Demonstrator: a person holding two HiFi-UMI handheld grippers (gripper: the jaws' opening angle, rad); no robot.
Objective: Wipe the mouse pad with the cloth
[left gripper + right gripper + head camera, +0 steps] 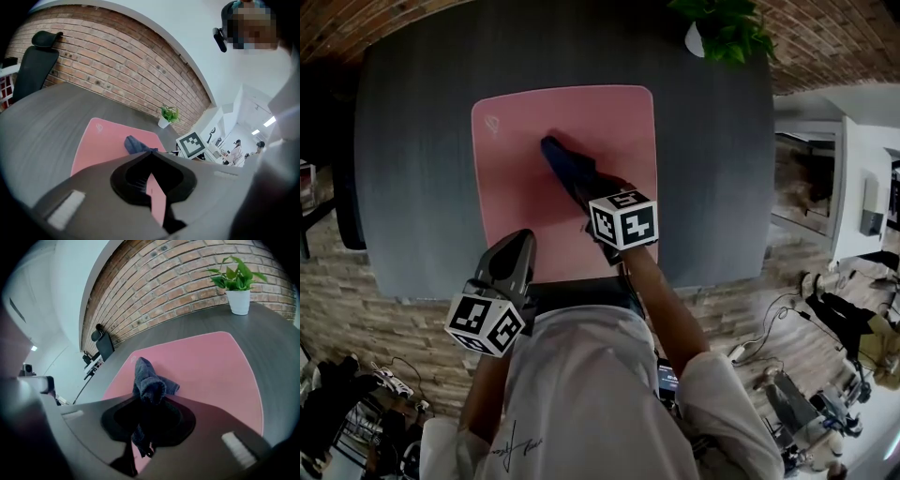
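Two tongs are at work over a dark grey tabletop (422, 141) on which a pink mouse pad (614, 131) lies flat. The right tongs (581, 183) reach over the middle of the pad and are clamped on a dark blue cloth (565, 161). In the right gripper view the cloth bunches between the jaws, with a rolled fold standing out ahead of the tips and a loose tail hanging behind them. Its front end rests on the pad, a little left of centre, and points toward the far left corner.

The left tongs (520, 248) are at the pad's near edge, toward its left side and well apart from the cloth. Their jaws are drawn together at the tips with nothing between them; whether they touch the pad cannot be told. Each pair of tongs carries a cube (623, 220) with black-and-white square markers.

A small pale logo (494, 122) is printed in the pad's far left corner, too faint to read. A white pot (696, 39) holding a green plant (727, 23) stands at the far right of the tabletop, clear of the pad. The person's white shirt (581, 375) bears a small dark scrawled mark, too small to read. In the left gripper view a brick wall (117, 61) runs behind the tabletop and a black chair (33, 65) stands at its left end.
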